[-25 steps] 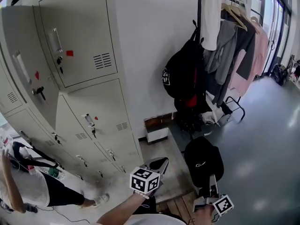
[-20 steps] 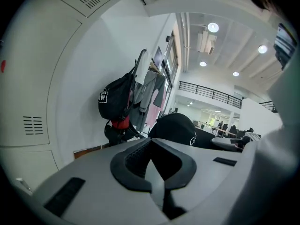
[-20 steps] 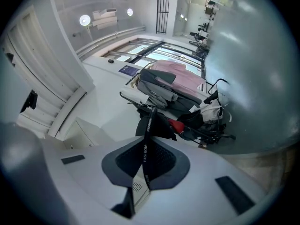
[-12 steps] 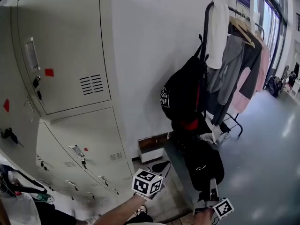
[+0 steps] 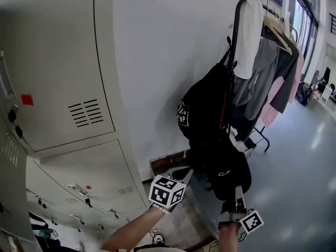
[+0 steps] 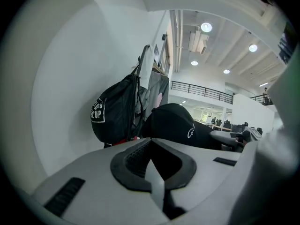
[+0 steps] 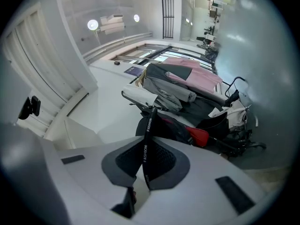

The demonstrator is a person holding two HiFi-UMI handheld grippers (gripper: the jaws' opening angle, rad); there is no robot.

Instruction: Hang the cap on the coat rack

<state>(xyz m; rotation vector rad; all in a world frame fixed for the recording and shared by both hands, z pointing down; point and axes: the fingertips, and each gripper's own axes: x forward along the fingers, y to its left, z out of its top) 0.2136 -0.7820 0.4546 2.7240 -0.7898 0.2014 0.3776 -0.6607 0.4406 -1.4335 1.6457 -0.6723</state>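
Bright daylight from tall glass windows (image 5: 307, 25) at right. Shiny grey floor (image 5: 294, 193) has pale glare patches. Black cloth cap (image 5: 229, 171) very dark, little detail. Round white ceiling lamps (image 6: 206, 27) glow in left gripper view. Both gripper views: black round edges, bent lines, close jaws blurry. Head view: tall grey metal locker (image 5: 52, 77) curves at edge.

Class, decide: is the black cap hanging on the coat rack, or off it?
Off it. The right gripper is shut on the cap, pinching its strap, and holds it low beside the coat rack, on no hook or rail.
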